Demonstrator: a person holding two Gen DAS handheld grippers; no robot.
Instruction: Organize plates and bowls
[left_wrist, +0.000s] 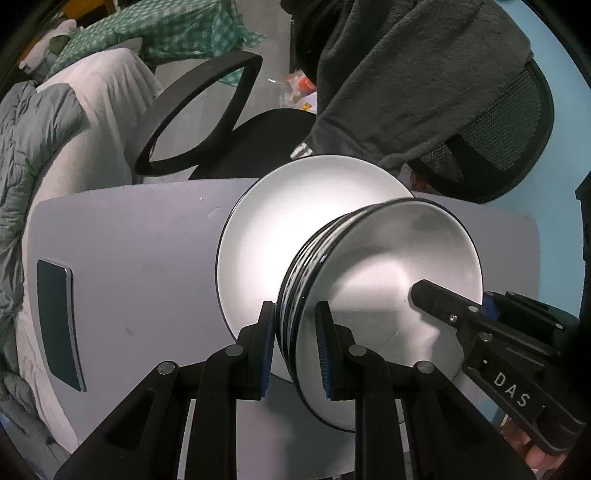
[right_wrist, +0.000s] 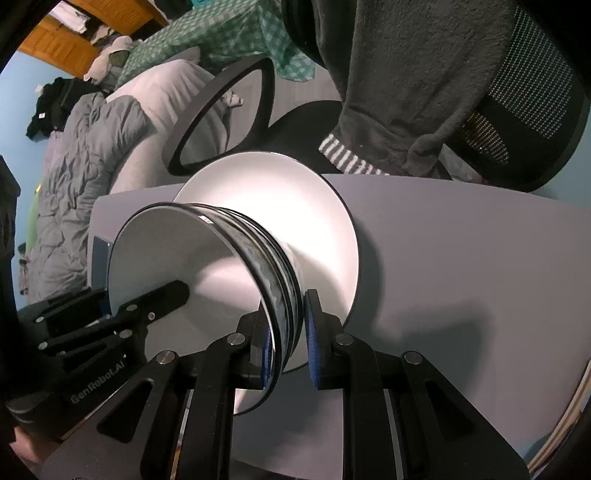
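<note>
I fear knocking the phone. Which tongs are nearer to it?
Left. The left tongs grip the bowls on the side toward the phone; the right tongs grip the opposite rim.

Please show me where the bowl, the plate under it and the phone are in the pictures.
bowl (left_wrist: 388, 266): left wrist view, inner white surface.
plate (right_wrist: 295, 192): right wrist view, bare upper surface beyond the bowl.
phone (left_wrist: 59, 325): left wrist view, middle of the dark screen.

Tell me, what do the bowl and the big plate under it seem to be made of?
The bowl looks like glazed ceramic: glossy white inside, a dark streaked outside that reflects light, a thin black rim. The plate seems the same: smooth white with bright glare and a dark edge. Melamine cannot be ruled out.
</note>
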